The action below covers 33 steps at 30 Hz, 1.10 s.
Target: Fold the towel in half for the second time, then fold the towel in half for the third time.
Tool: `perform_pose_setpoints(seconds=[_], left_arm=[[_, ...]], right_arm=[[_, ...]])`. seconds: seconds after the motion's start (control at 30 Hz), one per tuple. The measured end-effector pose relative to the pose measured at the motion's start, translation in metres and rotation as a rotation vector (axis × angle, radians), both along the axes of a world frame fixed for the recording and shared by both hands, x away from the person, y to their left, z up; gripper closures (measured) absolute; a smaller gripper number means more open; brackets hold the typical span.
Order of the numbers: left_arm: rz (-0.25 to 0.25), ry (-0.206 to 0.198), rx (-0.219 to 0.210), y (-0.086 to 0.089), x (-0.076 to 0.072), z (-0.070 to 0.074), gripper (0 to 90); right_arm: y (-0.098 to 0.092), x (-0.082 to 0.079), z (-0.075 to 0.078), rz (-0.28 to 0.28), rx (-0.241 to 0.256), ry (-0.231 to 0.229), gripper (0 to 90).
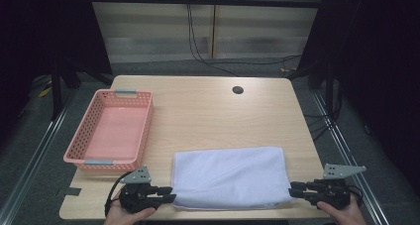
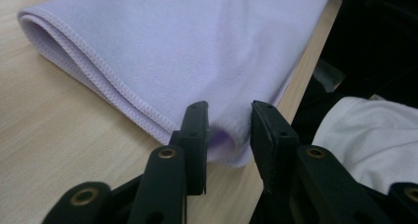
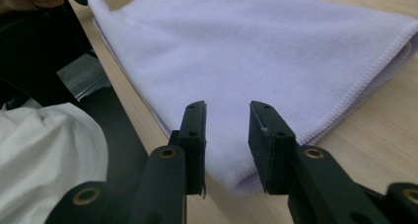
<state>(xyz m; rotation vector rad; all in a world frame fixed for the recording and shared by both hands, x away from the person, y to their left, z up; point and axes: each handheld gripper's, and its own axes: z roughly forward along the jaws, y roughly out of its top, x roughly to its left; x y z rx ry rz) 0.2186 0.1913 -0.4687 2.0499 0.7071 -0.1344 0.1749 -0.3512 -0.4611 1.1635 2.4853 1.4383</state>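
Even overhead light falls on the table (image 1: pixel 213 111), bright at its middle, while the room around sinks into near black. Shadows under the towel (image 1: pixel 230 178) are soft and short. The high view is grainy; both gripper views look slightly soft, perhaps blurred near the jaws

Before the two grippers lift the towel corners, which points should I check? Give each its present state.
1. Left gripper has the folded towel corner between its jaws: ok.
2. Right gripper straddles the other near corner: ok.
3. Jaws closed on the cloth: not ok, both stand open.
4. All layers caught: cannot tell.
5. Pink basket is apart from the towel: ok.
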Motion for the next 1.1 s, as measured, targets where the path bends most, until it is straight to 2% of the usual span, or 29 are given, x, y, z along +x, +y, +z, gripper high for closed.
perform_pose_setpoints(seconds=[0.03,0.13,0.23,0.3,0.37,0.43,0.47,0.5,0.6,0.63,0.7,0.77,0.83,0.87,0.9,1.1], left_arm=[[0.021,-0.014,0.002,0.003,0.001,0.002,66.5],[0.065,-0.019,0.016,0.001,0.009,0.005,62.8],[0.066,-0.042,0.055,-0.01,0.02,0.004,62.0],[0.069,-0.043,0.069,-0.02,0.033,0.001,61.2],[0.073,-0.039,0.091,-0.028,0.042,-0.004,61.0],[0.092,-0.019,0.111,-0.039,0.051,-0.009,59.3],[0.086,-0.023,0.116,-0.042,0.053,-0.01,57.8],[0.085,-0.031,0.129,-0.045,0.054,-0.012,57.5],[0.071,-0.038,0.198,-0.052,0.058,-0.021,57.6],[0.063,-0.051,0.206,-0.054,0.058,-0.023,57.8],[0.073,-0.061,0.209,-0.055,0.058,-0.023,58.5],[0.086,-0.07,0.199,-0.056,0.06,-0.026,59.2],[0.084,-0.08,0.203,-0.058,0.065,-0.026,60.3],[0.101,-0.079,0.199,-0.06,0.068,-0.026,60.6],[0.112,-0.082,0.198,-0.06,0.071,-0.027,61.6],[0.137,-0.068,0.157,-0.063,0.089,-0.031,69.6]], right_arm=[[0.0,-0.001,0.002,0.0,0.007,-0.01,68.9],[0.002,0.003,0.003,-0.019,-0.017,-0.027,66.8],[0.01,0.018,-0.001,-0.06,-0.076,-0.037,62.2],[0.014,0.028,-0.004,-0.078,-0.094,-0.039,58.9],[0.02,0.039,-0.009,-0.086,-0.118,-0.04,56.8],[0.025,0.05,-0.016,-0.091,-0.137,-0.019,54.2],[0.029,0.056,-0.02,-0.105,-0.163,-0.015,52.8],[0.031,0.058,-0.022,-0.1,-0.168,-0.007,52.6],[0.036,0.063,-0.027,-0.101,-0.204,0.007,51.7],[0.038,0.064,-0.03,-0.101,-0.228,0.0,51.3],[0.04,0.065,-0.032,-0.094,-0.243,-0.008,51.4],[0.041,0.064,-0.033,-0.106,-0.267,-0.019,55.5],[0.042,0.064,-0.033,-0.108,-0.294,-0.046,62.1],[0.042,0.066,-0.033,-0.108,-0.303,-0.049,66.5],[0.04,0.067,-0.033,-0.116,-0.299,-0.042,71.0],[0.029,0.082,-0.034,-0.159,-0.293,-0.04,79.0]])
